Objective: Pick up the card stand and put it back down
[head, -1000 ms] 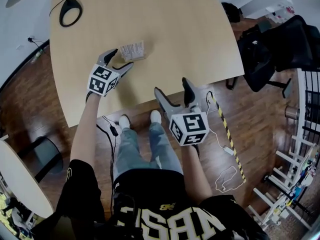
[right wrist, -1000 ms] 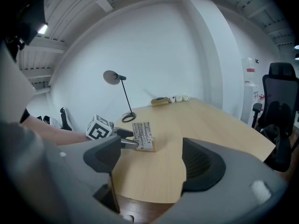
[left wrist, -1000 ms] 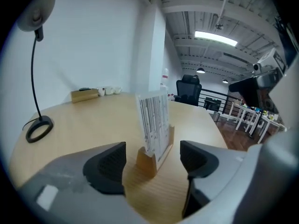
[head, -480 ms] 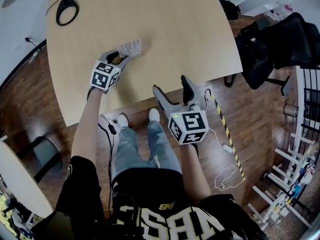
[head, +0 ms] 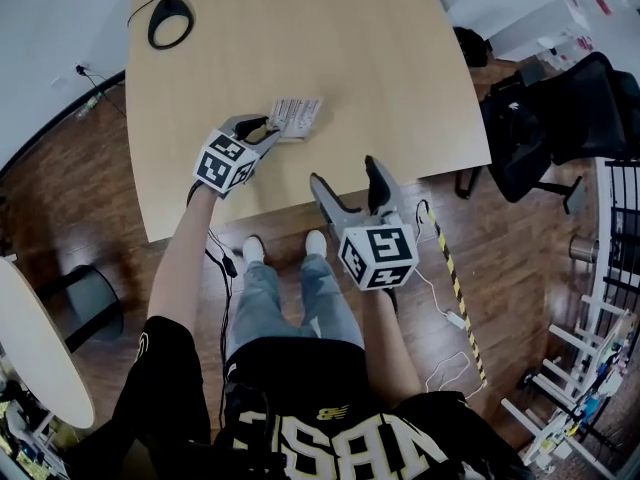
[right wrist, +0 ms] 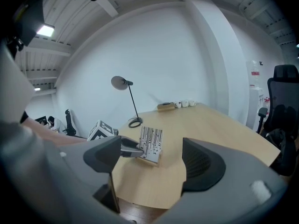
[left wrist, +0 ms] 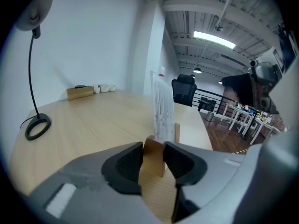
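Black against the pale wood, a lamp base (head: 170, 20) sits at the upper left of the head view, well apart from the work. Lower and just left of centre, the left gripper (head: 265, 130) is clenched on the card stand (head: 296, 116). In the left gripper view both dark pads (left wrist: 125, 164) press the sides of its small wooden foot, and the striped card rises upright beyond them. The stand is on the light wooden table (head: 390, 58), near its front edge, and its foot seems not yet off the surface. Further right and lower, the right gripper (head: 348, 180) hangs past the table's edge with its jaws spread wide and nothing between them. A black office chair (head: 560, 88) stands at the far right.

By my reading the grasp is made and the lift is the step in hand. The next move calls for a straight, level rise, since the hold is only on a narrow foot and the tall card could tip. Then comes a gentle return to the table before letting go.
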`<state>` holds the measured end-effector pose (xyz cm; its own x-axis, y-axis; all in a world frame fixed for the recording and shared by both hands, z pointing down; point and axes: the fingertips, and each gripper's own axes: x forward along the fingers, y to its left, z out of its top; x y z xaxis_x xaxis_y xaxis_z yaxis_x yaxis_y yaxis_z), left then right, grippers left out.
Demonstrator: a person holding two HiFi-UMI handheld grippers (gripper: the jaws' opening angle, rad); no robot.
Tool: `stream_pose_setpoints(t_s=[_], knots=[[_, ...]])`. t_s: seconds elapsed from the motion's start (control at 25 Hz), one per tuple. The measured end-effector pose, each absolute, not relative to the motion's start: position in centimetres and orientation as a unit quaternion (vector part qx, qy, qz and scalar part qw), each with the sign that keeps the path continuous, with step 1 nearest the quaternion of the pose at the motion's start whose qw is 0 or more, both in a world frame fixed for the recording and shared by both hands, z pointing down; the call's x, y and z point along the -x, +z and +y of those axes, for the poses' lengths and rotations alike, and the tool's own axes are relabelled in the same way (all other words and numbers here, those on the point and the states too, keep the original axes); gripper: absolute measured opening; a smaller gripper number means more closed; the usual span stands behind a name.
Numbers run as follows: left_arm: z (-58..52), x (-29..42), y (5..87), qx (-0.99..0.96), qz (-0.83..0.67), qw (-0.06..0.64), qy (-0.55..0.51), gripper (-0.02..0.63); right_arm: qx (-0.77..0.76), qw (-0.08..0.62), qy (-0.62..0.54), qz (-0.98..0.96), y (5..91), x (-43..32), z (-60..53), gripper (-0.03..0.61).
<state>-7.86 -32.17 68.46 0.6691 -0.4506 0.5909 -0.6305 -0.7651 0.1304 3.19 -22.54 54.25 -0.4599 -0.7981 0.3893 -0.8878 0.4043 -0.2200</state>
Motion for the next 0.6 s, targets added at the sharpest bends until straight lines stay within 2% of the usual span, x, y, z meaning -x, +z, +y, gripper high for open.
stream_pose_setpoints(t_s=[0.6], knots=[[-30.1,13.3,47.1,-0.904,-0.382,0.114,0.153,0.153,-0.483,0.039,0.114,-0.867,43.2,0.7,-24.4,0.408]])
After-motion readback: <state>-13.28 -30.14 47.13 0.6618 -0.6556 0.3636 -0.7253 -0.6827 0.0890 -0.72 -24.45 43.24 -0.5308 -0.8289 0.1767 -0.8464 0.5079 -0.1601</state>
